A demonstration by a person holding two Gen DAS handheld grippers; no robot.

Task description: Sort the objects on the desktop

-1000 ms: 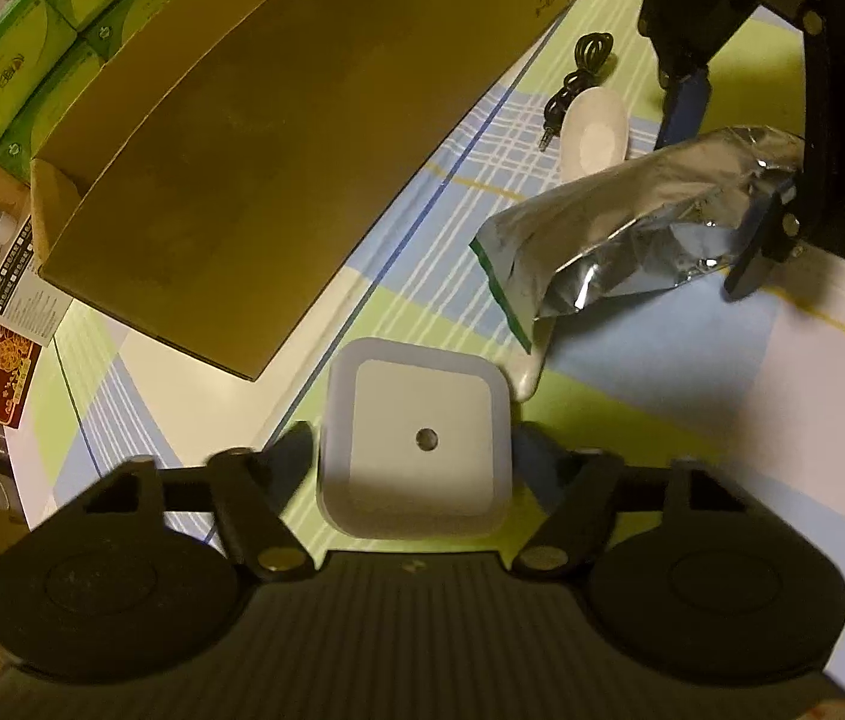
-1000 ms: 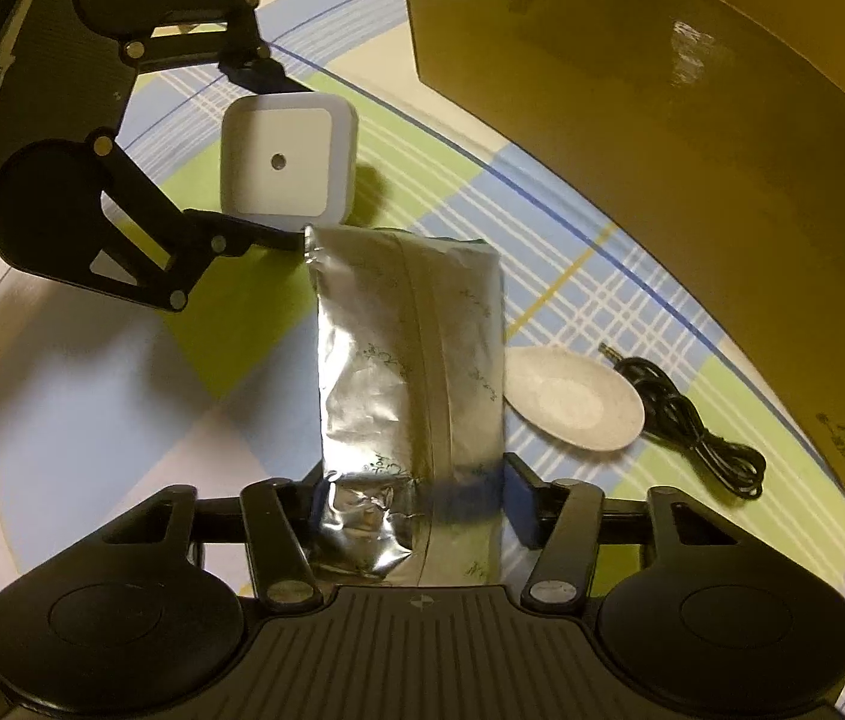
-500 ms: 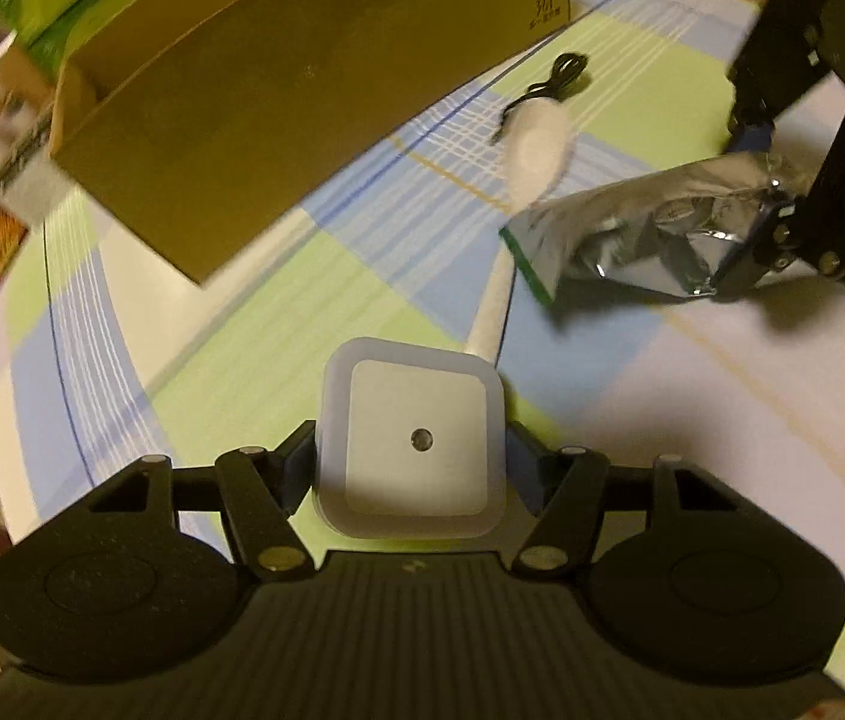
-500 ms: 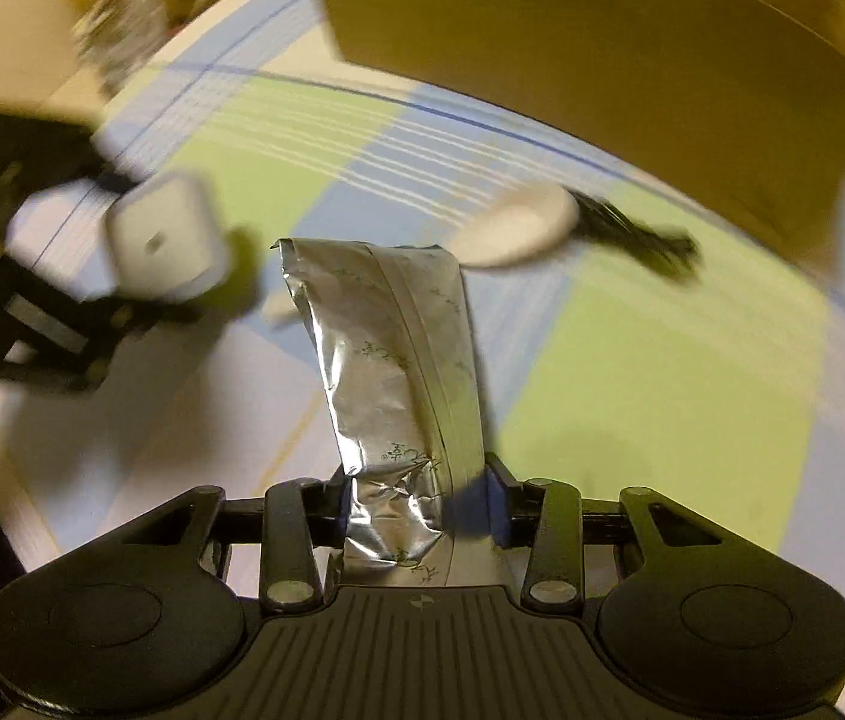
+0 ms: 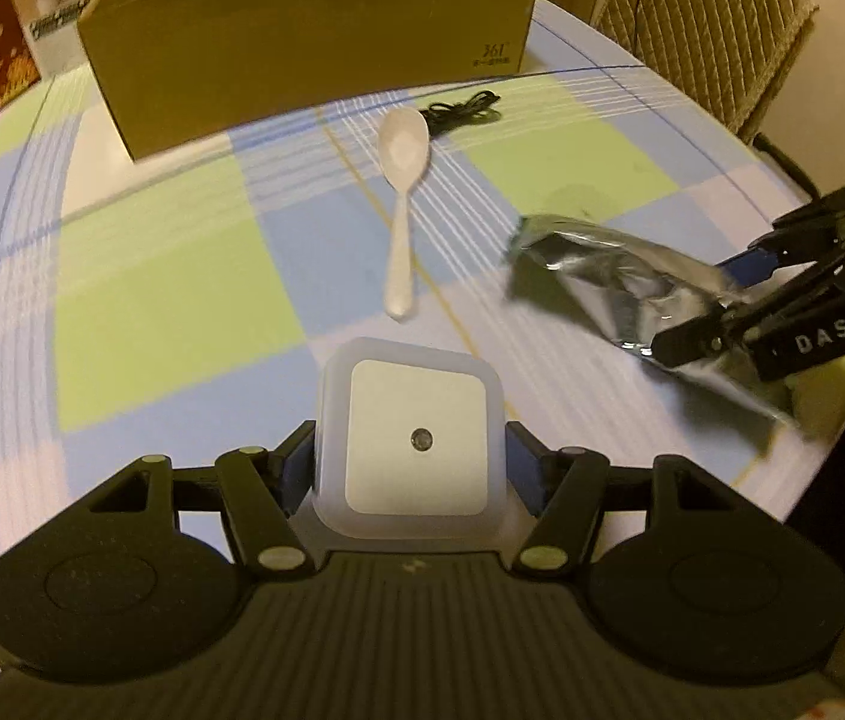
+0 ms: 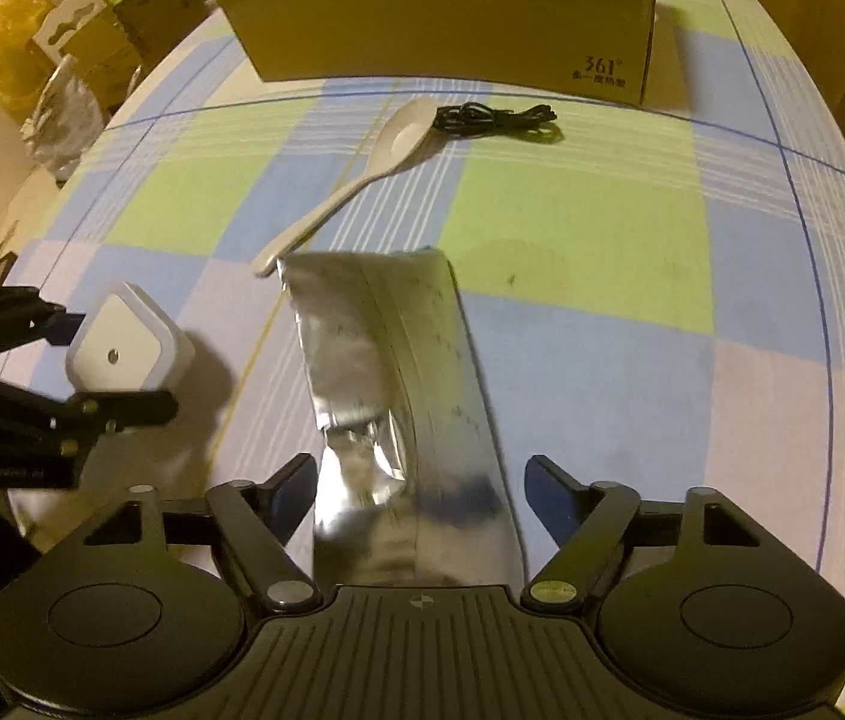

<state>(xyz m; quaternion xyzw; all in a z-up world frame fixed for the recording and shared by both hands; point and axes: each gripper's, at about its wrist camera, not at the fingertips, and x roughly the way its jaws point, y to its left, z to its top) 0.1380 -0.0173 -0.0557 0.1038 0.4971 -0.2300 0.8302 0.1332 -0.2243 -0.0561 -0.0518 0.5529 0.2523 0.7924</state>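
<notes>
My left gripper is shut on a white square night light and holds it above the near part of the table; it also shows in the right wrist view. My right gripper has its jaws spread wide, a gap on the right side, with a silver foil pouch lying between them. The pouch shows at the right of the left wrist view. A white spoon and a black cable lie in front of a cardboard box.
The table wears a blue, green and white checked cloth. Printed cartons stand behind the box at the left. A padded chair stands at the far right. Bags and boxes sit beyond the table's left edge.
Both grippers have pulled back from the box toward the near edge. The right gripper's jaws have opened around the pouch. The night light stays clamped in the left gripper.
</notes>
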